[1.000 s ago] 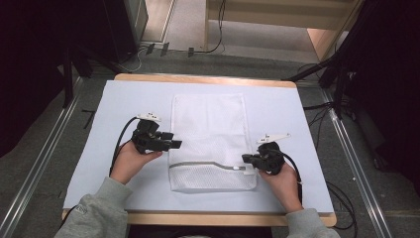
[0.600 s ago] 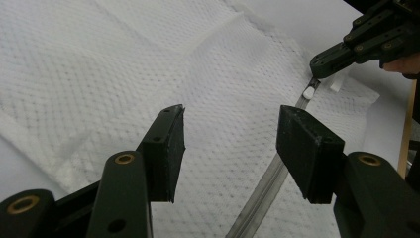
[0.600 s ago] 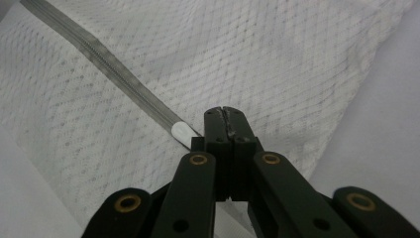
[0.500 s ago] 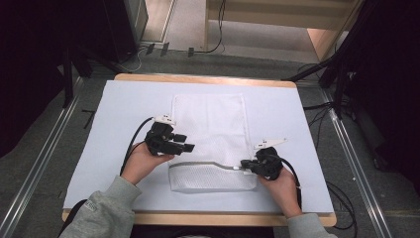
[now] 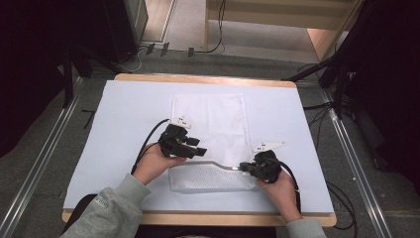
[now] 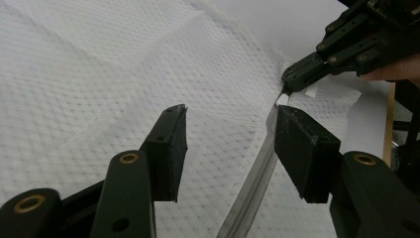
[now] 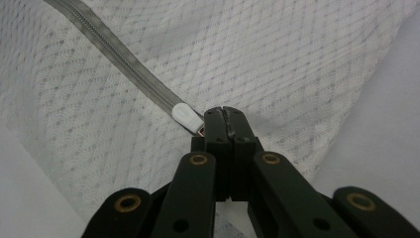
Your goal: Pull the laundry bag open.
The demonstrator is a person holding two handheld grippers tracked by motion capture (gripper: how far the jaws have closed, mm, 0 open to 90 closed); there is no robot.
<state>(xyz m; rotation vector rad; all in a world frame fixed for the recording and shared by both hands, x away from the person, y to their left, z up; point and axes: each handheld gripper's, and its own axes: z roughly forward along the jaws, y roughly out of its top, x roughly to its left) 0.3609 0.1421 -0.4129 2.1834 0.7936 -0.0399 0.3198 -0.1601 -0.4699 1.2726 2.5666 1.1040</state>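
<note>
White mesh-cloth bag (image 5: 213, 129) with grey zipper (image 7: 119, 57); matt black tongs (image 6: 230, 148).

White diamond-mesh bag (image 5: 210, 124), grey zipper (image 7: 124, 59)

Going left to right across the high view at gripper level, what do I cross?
White table cover → left gripper → mesh bag's zipper → right gripper → table cover again.
</note>
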